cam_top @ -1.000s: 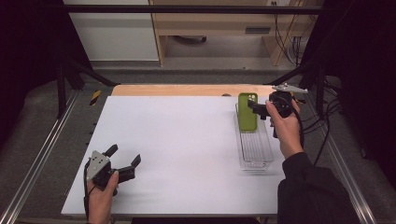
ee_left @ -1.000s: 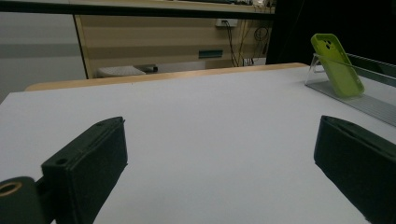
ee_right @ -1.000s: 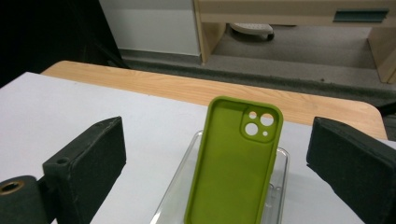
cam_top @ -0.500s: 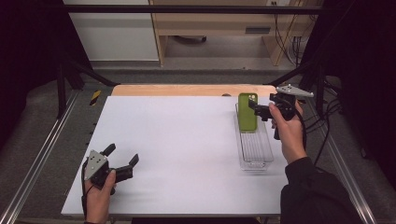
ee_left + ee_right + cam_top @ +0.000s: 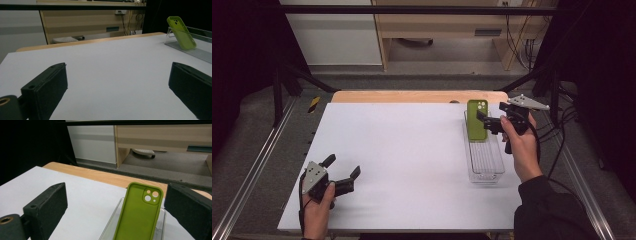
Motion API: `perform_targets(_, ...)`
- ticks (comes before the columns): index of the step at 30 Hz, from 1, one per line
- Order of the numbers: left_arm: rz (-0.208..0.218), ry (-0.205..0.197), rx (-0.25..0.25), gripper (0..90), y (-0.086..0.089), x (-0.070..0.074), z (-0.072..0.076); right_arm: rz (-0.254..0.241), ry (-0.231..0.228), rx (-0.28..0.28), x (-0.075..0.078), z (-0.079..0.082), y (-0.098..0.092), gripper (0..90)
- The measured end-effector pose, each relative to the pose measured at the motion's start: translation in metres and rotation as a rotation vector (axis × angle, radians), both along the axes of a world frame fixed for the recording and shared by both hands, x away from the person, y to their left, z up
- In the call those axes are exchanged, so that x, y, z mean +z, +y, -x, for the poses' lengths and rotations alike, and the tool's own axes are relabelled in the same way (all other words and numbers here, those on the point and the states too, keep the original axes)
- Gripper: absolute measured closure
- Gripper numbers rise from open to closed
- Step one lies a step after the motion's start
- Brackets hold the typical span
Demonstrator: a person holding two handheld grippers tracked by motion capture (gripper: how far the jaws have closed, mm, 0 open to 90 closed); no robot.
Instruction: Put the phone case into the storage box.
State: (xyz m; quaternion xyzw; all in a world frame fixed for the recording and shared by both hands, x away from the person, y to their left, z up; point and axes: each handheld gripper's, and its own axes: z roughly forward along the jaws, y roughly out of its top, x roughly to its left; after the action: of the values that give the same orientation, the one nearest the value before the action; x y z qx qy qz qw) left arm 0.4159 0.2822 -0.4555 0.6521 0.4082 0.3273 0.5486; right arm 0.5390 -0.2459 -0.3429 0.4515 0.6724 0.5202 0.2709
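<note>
A lime-green phone case [image 5: 476,120] leans upright against the far end of a clear plastic tray [image 5: 486,160] on the right of the white table. My right gripper [image 5: 492,115] hovers open just right of the case's top, its jaws wide apart. In the right gripper view the phone case [image 5: 138,215] stands ahead between the two black jaws, camera cut-outs at its top, with the right gripper [image 5: 120,200] gripping nothing. My left gripper [image 5: 343,166] rests open near the table's front left corner. The left gripper view has the phone case [image 5: 182,32] far off at the right.
A wooden strip [image 5: 419,96] borders the table's far edge. Metal rails [image 5: 254,170] run along both sides. Cables [image 5: 557,150] trail off the right edge behind my right hand. A white cabinet and wooden furniture stand on the floor beyond.
My right gripper has drawn back a little to the right, away from the case. The case and tray have not moved. The left hand has barely shifted.
</note>
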Motion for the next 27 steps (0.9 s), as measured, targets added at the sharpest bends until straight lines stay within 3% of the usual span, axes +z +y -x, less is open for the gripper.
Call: perform_targets(27, -0.005, 0.006, -0.005, 1.7, 0.0, -0.001, -0.001, 0.0, -0.012, -0.019, -0.011, 0.028, -0.016, 4.3)
